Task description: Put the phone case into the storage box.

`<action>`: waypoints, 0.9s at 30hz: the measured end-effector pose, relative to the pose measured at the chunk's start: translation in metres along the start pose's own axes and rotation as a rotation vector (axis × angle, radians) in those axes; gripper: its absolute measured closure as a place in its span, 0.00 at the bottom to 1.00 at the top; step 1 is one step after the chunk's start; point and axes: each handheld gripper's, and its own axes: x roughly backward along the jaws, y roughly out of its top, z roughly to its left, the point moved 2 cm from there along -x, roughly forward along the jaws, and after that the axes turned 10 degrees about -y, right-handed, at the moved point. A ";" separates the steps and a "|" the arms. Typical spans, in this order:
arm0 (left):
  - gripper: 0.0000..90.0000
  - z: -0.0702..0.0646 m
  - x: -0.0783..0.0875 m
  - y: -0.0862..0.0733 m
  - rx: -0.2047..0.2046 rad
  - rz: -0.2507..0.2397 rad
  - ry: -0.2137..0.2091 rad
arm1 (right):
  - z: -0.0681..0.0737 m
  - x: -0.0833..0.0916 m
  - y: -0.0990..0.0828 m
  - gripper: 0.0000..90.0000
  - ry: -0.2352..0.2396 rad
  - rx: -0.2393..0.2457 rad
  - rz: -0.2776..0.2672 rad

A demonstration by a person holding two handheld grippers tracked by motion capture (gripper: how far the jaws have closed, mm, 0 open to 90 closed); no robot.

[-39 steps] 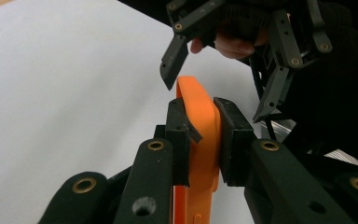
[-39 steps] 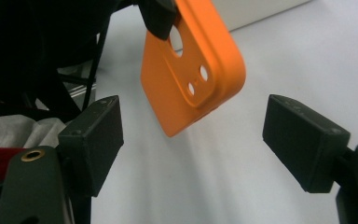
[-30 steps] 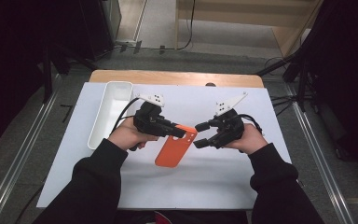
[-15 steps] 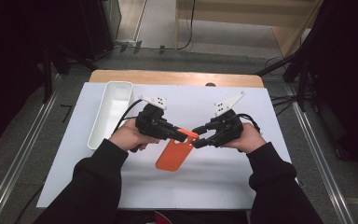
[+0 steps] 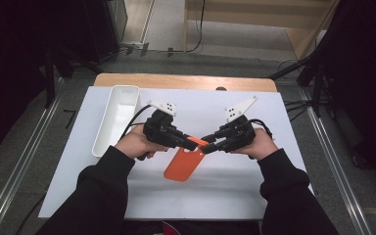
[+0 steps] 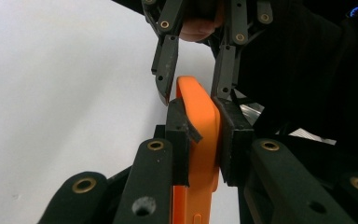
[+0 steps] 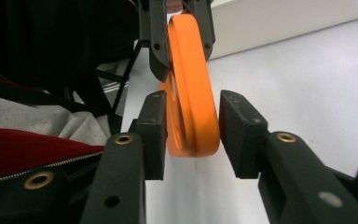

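Note:
An orange phone case (image 5: 181,166) is held tilted above the white table sheet (image 5: 235,196), its lower end hanging toward me. My left gripper (image 5: 193,143) is shut on the case's upper edge; in the left gripper view its pads (image 6: 179,140) press both faces of the case (image 6: 200,116). My right gripper (image 5: 206,143) meets it from the right. In the right gripper view the jaws of the right gripper (image 7: 191,126) straddle the case (image 7: 191,93), open, with a narrow gap on the right side. The left gripper (image 7: 182,51) grips the case just beyond.
A long white tray (image 5: 117,115) lies at the left of the sheet, and its wall (image 7: 284,23) appears behind the case. The wooden table edge (image 5: 186,81) runs along the back. Dark stands and cables surround the table.
The right gripper has closed in on the left gripper, and its jaws now sit around the case's upper end. The case has shifted slightly with the left hand.

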 end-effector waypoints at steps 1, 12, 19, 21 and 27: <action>0.85 0.000 0.000 0.000 -0.004 0.004 -0.003 | 0.000 0.000 0.000 0.71 0.001 0.000 -0.002; 0.85 0.000 -0.001 0.000 -0.026 -0.004 -0.014 | 0.002 -0.001 -0.001 0.82 0.016 0.035 0.003; 0.84 0.001 -0.001 0.000 -0.036 0.000 -0.012 | 0.002 -0.001 -0.002 0.83 0.013 0.040 0.008; 0.84 0.000 -0.002 -0.001 -0.038 0.006 -0.012 | 0.003 -0.001 -0.002 0.83 0.013 0.043 0.014; 0.83 0.002 -0.002 -0.001 -0.031 0.006 -0.014 | 0.003 -0.001 -0.002 0.83 0.000 0.049 0.018</action>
